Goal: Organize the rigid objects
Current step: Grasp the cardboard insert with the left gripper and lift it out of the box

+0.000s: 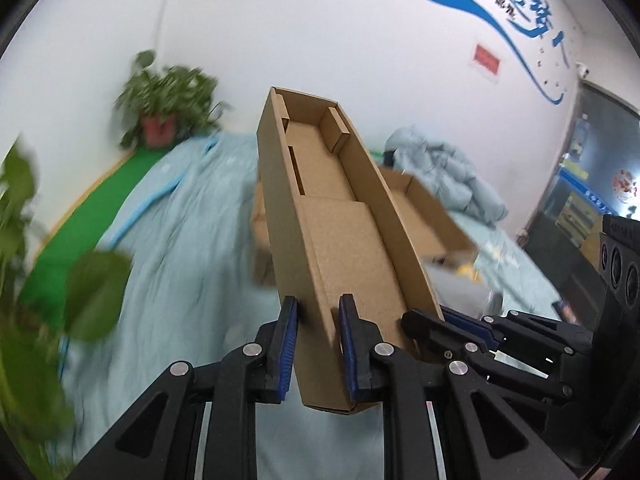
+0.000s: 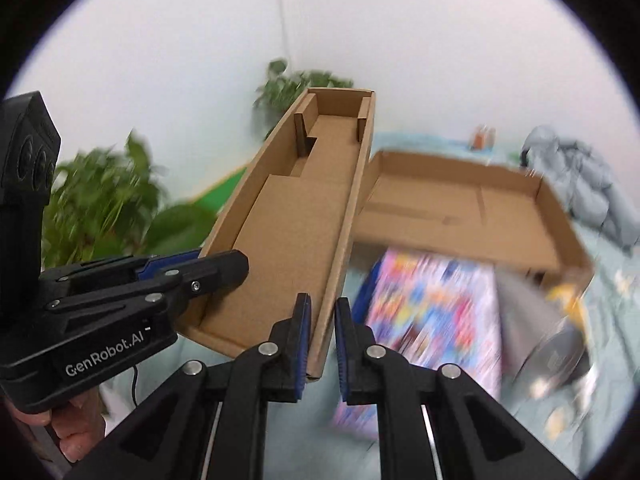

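Item: long cardboard tray [image 1: 340,216], brown corrugated board, open-topped, narrow and shallow, with straight side walls. Inside, at the far end, two short folded flaps stand up from the floor, one against each long wall. A flat inner panel covers the near half of the floor. One long wall has a narrow slot cut in it. No print or label shows. The board looks clean and undented.

Position: held in the air, tilted, its far end higher than the near end, above a bed covered in a pale blue quilt [image 1: 172,240].

Left gripper [image 1: 318,344]: jaws clenched on the tray's near left wall, blue pads pressed against both faces of the board.

Right gripper [image 2: 320,340]: jaws clenched on the near right wall of the same tray; the wall runs between the blue pads. In the left wrist view this gripper [image 1: 452,328] appears at the tray's right corner. A hand [image 2: 76,428] shows beneath the left gripper body in the right wrist view.

Nearby: a second, wider, flat open cardboard box [image 2: 464,208] lies on the bed just beyond the tray. A blurred, brightly coloured flat item [image 2: 424,320] lies below the tray. A grey-blue padded jacket [image 1: 448,172] is heaped further back. Potted green plants [image 1: 168,100] stand by the white wall.
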`<state>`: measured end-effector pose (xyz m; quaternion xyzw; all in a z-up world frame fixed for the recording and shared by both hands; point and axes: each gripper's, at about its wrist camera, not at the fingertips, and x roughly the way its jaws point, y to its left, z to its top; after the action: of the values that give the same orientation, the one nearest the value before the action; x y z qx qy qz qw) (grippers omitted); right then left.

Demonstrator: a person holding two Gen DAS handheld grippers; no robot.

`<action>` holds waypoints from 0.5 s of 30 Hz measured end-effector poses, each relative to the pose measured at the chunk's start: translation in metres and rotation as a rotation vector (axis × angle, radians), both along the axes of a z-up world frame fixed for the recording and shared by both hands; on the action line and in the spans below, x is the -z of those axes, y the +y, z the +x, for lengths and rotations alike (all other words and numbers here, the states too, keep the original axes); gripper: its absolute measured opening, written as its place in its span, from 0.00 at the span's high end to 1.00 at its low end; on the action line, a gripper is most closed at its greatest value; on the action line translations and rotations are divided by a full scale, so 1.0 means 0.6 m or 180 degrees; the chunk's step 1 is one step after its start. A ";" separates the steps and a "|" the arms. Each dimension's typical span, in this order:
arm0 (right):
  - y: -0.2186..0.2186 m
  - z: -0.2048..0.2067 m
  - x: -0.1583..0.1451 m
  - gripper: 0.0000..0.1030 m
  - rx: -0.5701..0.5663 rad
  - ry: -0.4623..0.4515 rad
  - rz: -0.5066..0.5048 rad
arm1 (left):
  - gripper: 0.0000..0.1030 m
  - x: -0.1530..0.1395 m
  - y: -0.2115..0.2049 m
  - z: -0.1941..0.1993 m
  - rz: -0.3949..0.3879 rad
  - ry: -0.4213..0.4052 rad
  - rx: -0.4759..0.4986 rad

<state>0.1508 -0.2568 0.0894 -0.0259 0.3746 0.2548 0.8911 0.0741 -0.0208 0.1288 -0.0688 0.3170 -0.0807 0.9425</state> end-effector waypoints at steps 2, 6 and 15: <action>-0.006 0.047 -0.020 0.90 0.0071 -0.0011 0.0019 | 0.83 -0.036 -0.009 0.059 -0.0011 -0.0029 0.0065; -0.013 0.149 -0.058 0.89 0.0175 -0.0001 -0.0012 | 0.83 -0.090 -0.011 0.178 -0.0057 -0.0005 0.0159; -0.013 0.331 -0.019 0.89 0.0232 0.0513 -0.0140 | 0.85 -0.075 -0.021 0.453 -0.0064 0.0467 0.0193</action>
<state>0.3493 -0.2644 0.1010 -0.0112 0.4513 0.2151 0.8660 0.3462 -0.0333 0.1737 -0.0744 0.3864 -0.1072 0.9131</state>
